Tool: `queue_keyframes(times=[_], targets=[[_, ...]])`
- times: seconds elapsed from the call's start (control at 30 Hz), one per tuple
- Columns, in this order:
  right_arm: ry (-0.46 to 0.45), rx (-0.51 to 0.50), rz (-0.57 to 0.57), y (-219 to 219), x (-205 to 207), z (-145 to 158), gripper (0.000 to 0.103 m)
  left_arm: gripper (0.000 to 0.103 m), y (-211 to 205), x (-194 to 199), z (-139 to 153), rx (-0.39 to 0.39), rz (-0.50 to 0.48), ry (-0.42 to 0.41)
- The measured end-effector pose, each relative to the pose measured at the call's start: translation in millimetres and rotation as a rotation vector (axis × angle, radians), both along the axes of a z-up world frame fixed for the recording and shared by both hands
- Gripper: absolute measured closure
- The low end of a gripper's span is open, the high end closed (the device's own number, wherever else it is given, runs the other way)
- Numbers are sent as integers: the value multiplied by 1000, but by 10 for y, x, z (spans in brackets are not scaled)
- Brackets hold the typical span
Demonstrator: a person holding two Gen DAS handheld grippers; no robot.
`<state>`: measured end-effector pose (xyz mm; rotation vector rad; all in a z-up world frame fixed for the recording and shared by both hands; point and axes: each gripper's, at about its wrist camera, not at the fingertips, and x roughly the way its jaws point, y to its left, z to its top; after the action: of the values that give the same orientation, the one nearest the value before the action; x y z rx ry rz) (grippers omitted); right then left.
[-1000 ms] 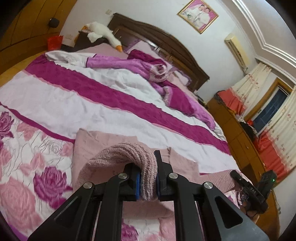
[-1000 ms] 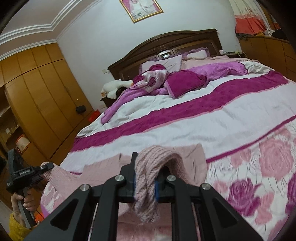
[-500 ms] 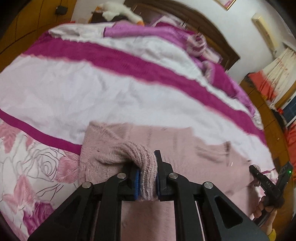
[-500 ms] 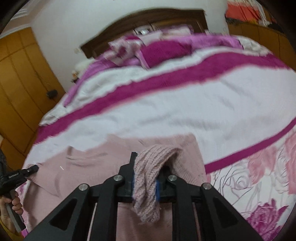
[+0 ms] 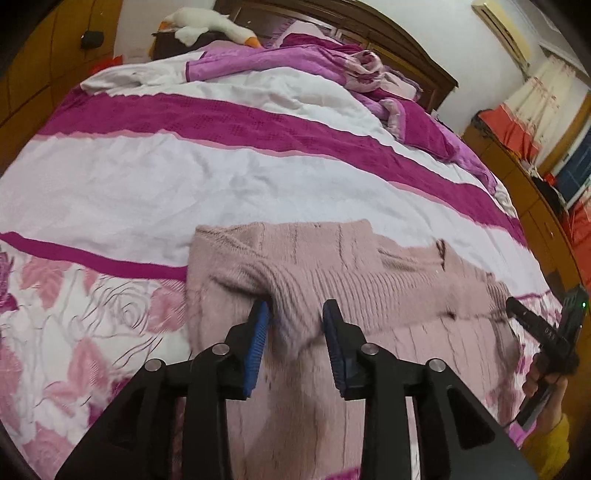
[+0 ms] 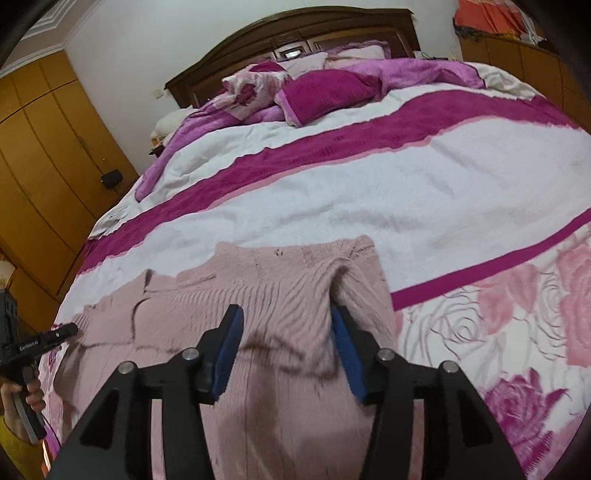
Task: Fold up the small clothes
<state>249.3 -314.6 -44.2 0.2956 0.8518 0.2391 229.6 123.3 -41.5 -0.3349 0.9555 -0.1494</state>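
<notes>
The pink sweater point(image 5: 332, 269) lies spread flat on the bed point(image 5: 184, 177), across its white band and rose print. The left gripper point(image 5: 295, 332) stands wide open; a raised ribbed fold sits between its blue pads point(image 5: 258, 332), brushing the left pad and clear of the other. The right gripper point(image 6: 286, 332) is likewise wide open over the sweater's other end point(image 6: 288, 295), a ribbed ridge resting against its right pad point(image 6: 345, 347), nothing clamped. The knit is fuzzy, with ribbed bands and cable lines. The bedspread is terry-like, in magenta and white stripes. A rumpled purple blanket point(image 6: 369, 81) is heaped by the dark wooden headboard point(image 6: 295, 33).
</notes>
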Motion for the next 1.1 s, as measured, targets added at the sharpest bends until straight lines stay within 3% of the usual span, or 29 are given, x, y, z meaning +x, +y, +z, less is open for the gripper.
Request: queue_keyframes(times=[0.27,0.33,0.4,0.5,0.77,0.87,0.93,1.03,1.1], targets=[[9,-152,93,64,-372,48,51,95,-127,-331,-16,32,-117,9],[0,-188,131,122,-419,26,60,95,-202,-324,-115,48,-151,22],[3,-216,171,192,-401,-19,83,98,-265,-271,-203,53,-160,32],[19,-238,188,264,-278,-91,86,101,-292,-141,-246,66,-151,15],[16,-200,106,304,307,-111,86,101,-89,411,-236,32,-35,-19],[30,-143,44,253,526,-153,85,101,19,549,-255,-20,18,-3],[48,-104,16,218,620,-187,81,101,48,560,-245,-37,28,0],[53,-31,-6,155,642,-201,74,101,39,538,-209,2,23,-2],[41,11,-17,123,603,-176,63,101,54,508,-185,20,26,-7]])
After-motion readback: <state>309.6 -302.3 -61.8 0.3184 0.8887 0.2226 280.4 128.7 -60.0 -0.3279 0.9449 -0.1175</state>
